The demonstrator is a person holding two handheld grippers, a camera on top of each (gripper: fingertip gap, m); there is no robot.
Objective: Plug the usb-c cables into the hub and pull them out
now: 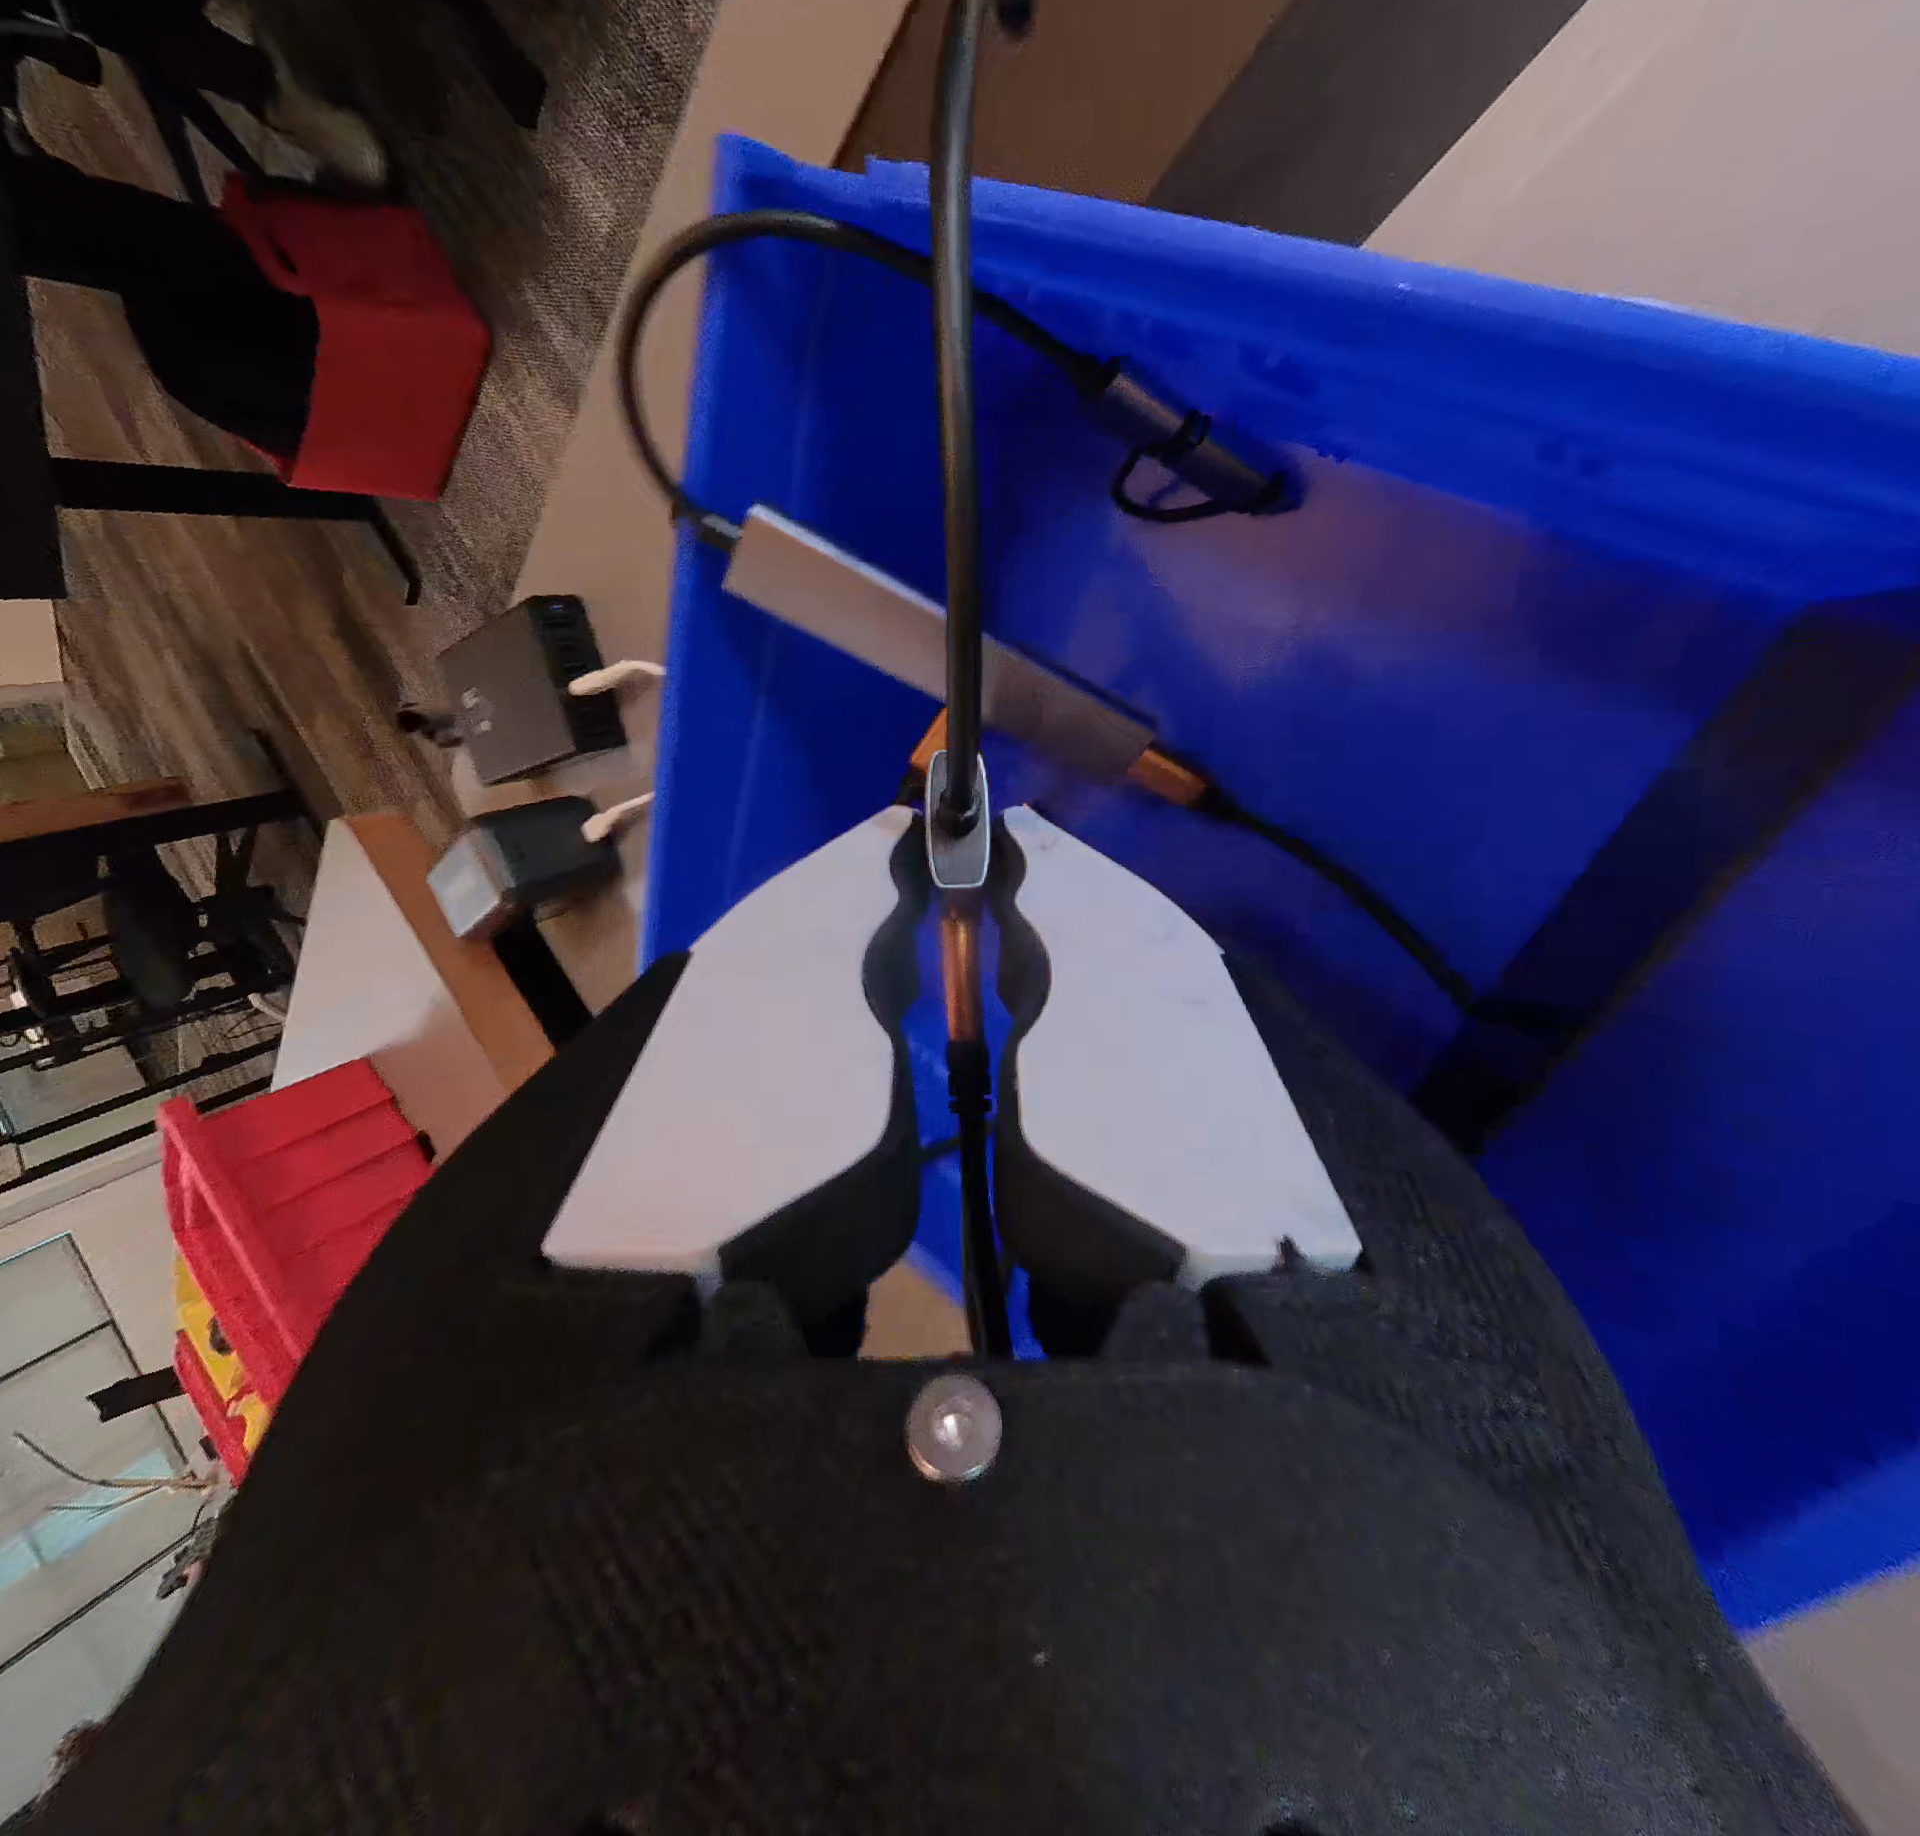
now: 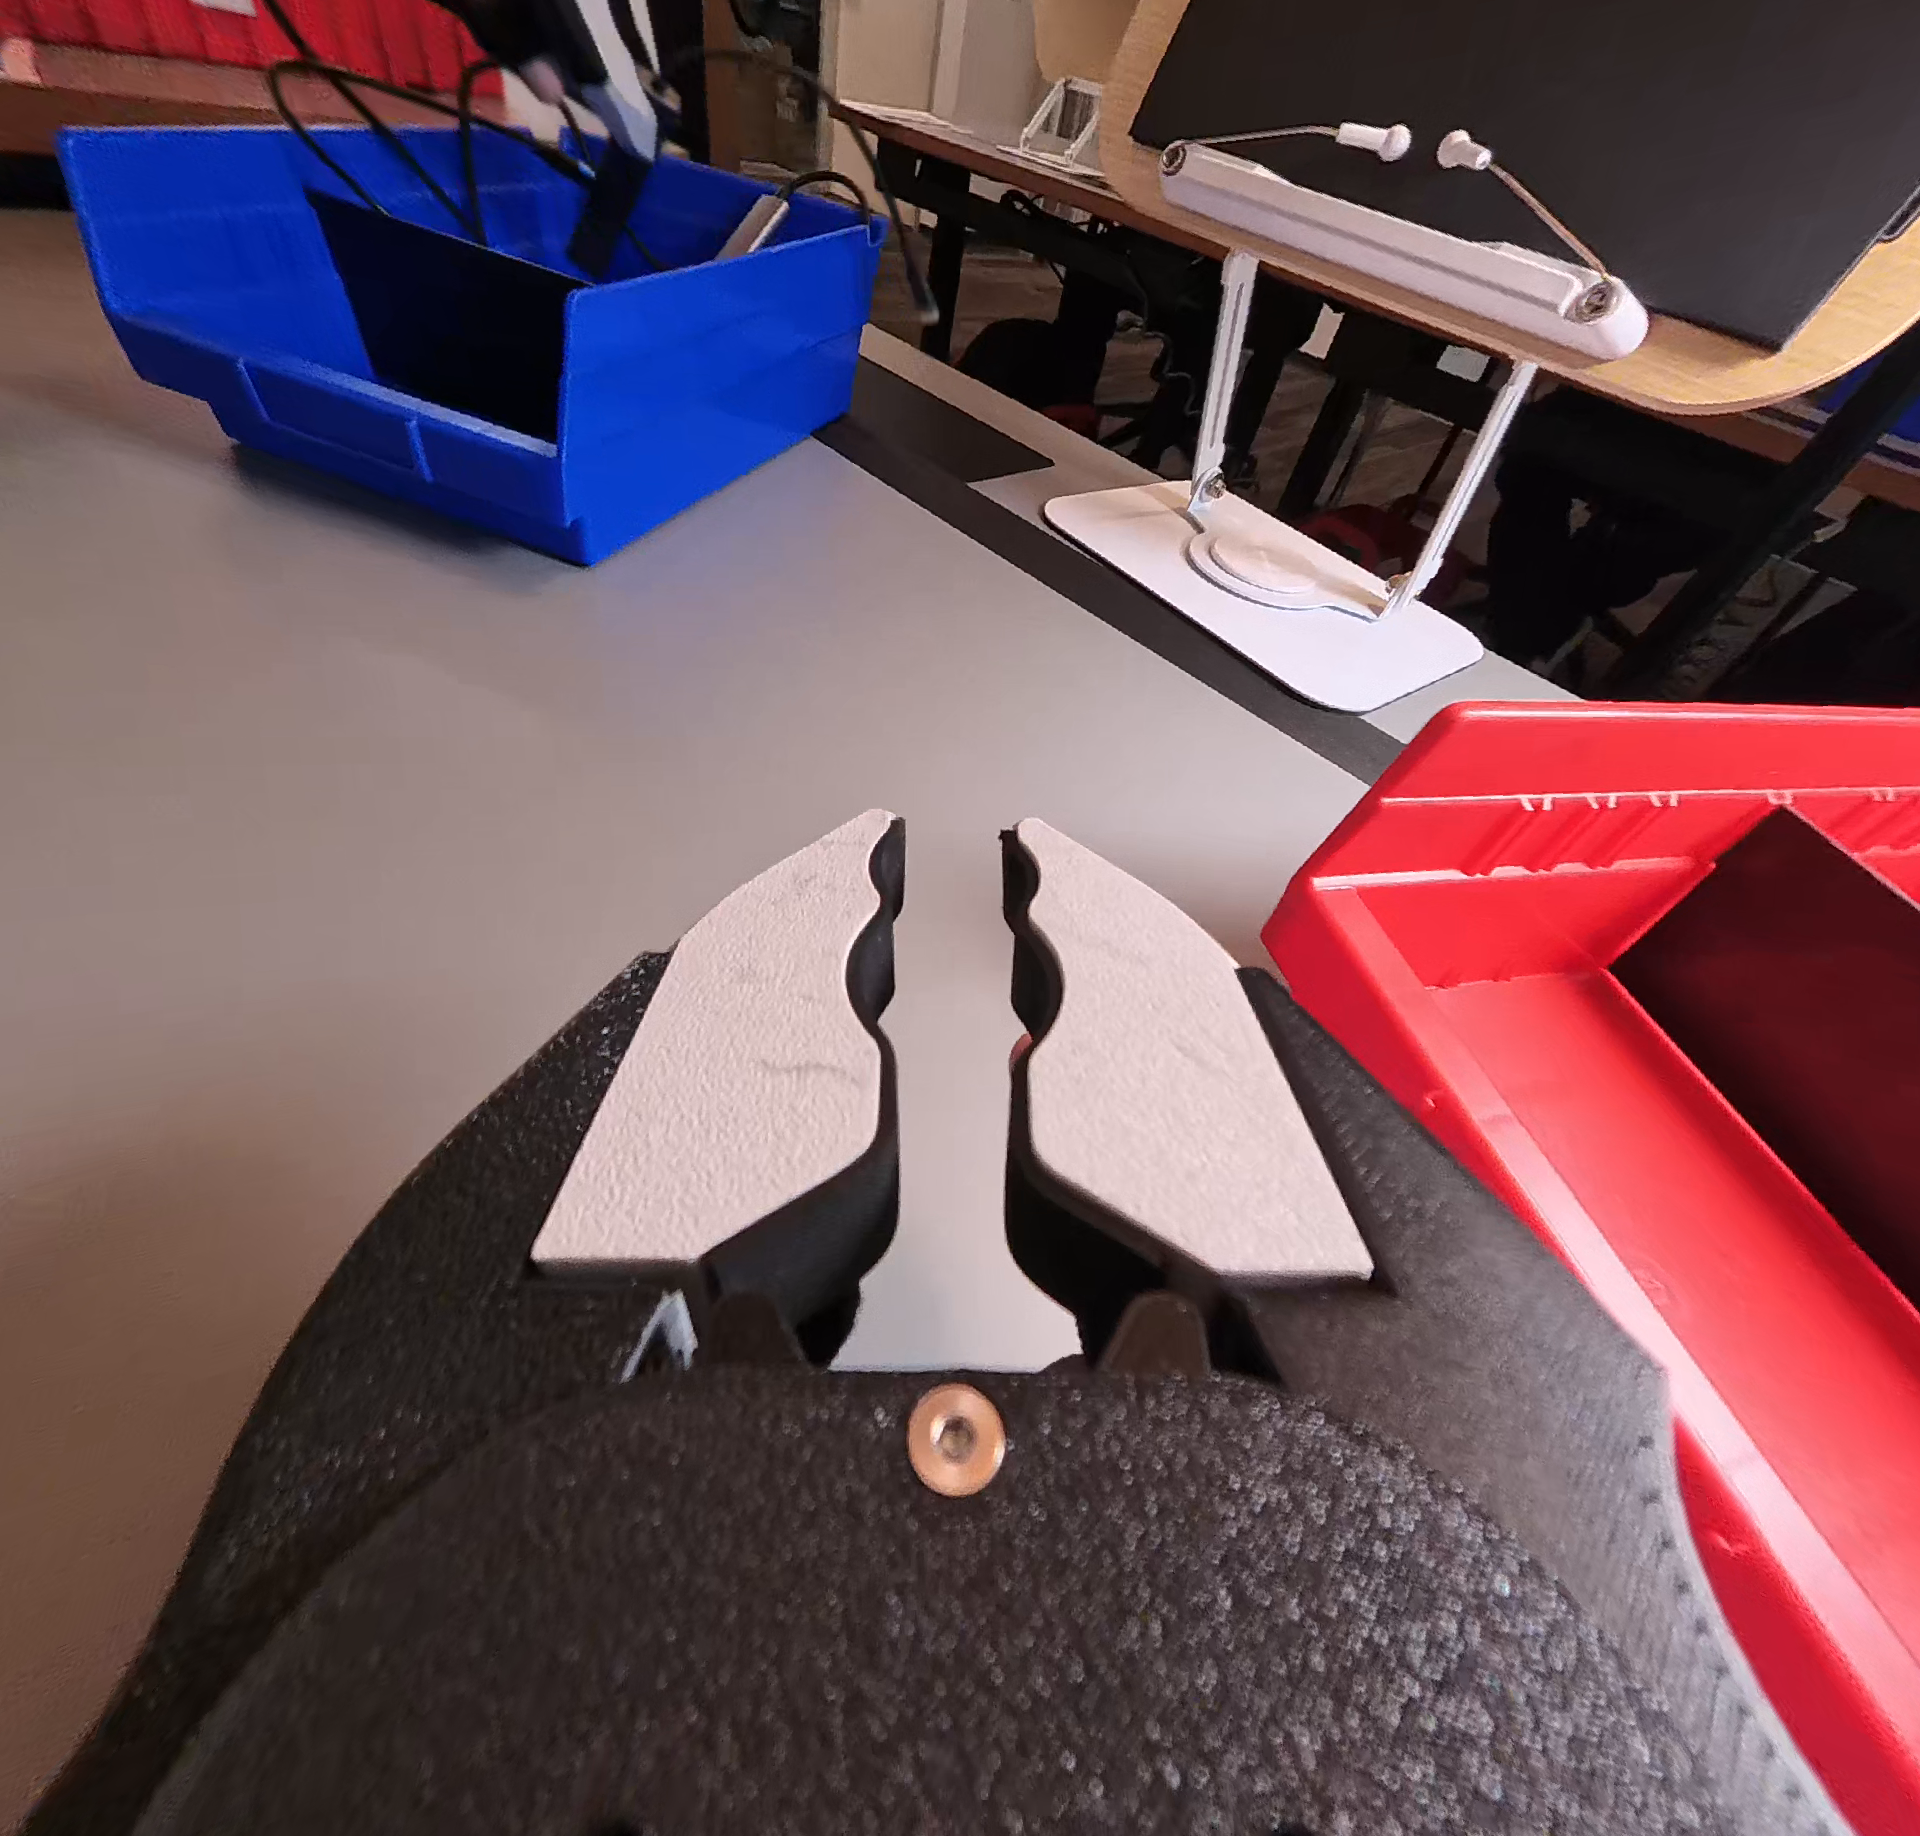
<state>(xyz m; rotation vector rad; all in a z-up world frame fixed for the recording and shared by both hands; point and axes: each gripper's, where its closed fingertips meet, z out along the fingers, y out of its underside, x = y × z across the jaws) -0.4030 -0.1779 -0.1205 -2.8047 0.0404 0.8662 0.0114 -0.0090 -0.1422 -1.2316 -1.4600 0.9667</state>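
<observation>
Left wrist view shows the left fingers pinching a plug just short of the hub for alignment, while the right fingers idle narrowly parted over the desk.

1. The left gripper, white-fingered and black-bodied, pinches the silver plug of a black cable.
2. Just beyond, a flat silver hub lies inside a blue plastic bin.
3. An orange-tipped connector sits at the hub's right end.

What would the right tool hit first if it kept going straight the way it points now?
Probably nothing near: the right tool points across bare grey table, between the blue bin and the red bin. Depth is unclear, but the table edge seems first.
</observation>
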